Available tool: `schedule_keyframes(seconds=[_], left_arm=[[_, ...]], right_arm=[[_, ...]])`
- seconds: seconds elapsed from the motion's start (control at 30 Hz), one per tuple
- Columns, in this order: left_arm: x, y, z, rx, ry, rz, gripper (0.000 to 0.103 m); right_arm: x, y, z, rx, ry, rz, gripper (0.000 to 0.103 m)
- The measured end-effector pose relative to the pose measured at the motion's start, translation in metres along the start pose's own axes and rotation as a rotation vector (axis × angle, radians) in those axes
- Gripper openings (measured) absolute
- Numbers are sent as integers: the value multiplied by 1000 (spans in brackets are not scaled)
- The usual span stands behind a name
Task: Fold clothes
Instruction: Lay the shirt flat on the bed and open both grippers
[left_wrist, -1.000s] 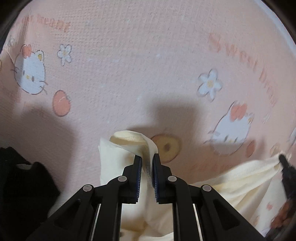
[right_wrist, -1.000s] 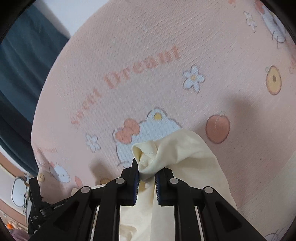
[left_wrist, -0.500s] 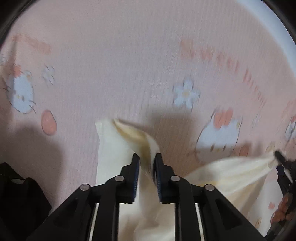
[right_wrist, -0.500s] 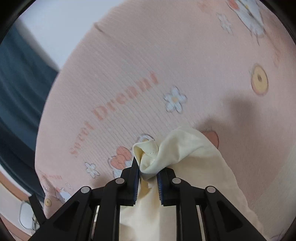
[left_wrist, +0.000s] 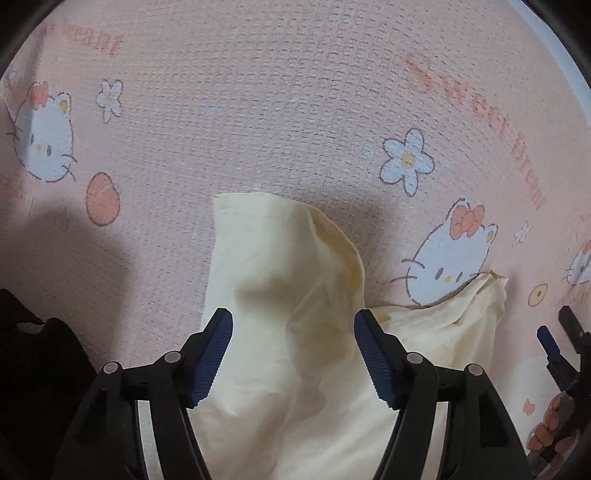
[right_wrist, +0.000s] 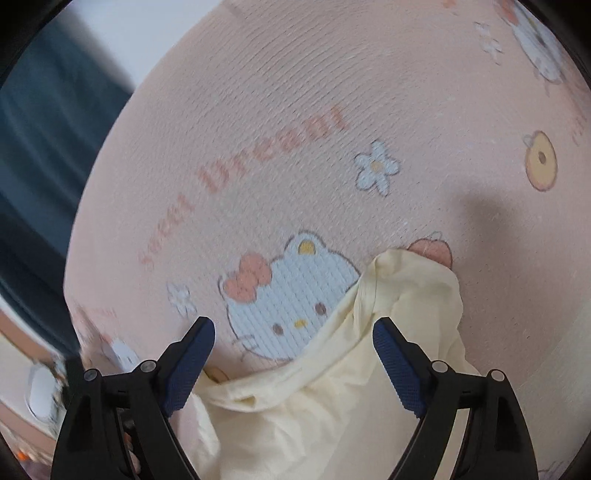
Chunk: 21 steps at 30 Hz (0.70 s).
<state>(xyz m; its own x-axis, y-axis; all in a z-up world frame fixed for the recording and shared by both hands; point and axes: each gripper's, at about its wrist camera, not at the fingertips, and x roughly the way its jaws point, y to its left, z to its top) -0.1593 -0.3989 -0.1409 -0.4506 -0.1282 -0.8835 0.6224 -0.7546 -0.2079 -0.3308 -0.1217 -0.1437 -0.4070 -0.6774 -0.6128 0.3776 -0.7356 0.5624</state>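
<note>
A pale yellow garment lies rumpled on a pink cartoon-print bedsheet. My left gripper hangs open just above it, blue pads spread wide, nothing between them. In the right wrist view the same garment lies with one corner over the sheet's cat print, and my right gripper is open above it, holding nothing. The right gripper's fingers and a hand show at the left wrist view's right edge.
A black garment lies at the lower left of the left wrist view. The pink bedsheet ends at the upper left of the right wrist view, with a dark teal curtain beyond it.
Both grippers were shut on bunched corners of the yellow garment; both have let go and opened wide. The cloth has dropped flat onto the sheet.
</note>
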Motion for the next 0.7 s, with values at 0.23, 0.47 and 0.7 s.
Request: schedule_keyframes(seconds=[0.23, 0.47, 0.7], left_arm=[[-13, 5, -22, 39, 18, 11, 66], [-71, 16, -57, 70, 25, -28, 66], [-135, 29, -98, 98, 29, -86, 66]], right_arm=[[-6, 28, -24, -157, 82, -40, 88], [-55, 78, -48, -409, 82, -123, 88], [-125, 115, -85, -421, 86, -168, 88]])
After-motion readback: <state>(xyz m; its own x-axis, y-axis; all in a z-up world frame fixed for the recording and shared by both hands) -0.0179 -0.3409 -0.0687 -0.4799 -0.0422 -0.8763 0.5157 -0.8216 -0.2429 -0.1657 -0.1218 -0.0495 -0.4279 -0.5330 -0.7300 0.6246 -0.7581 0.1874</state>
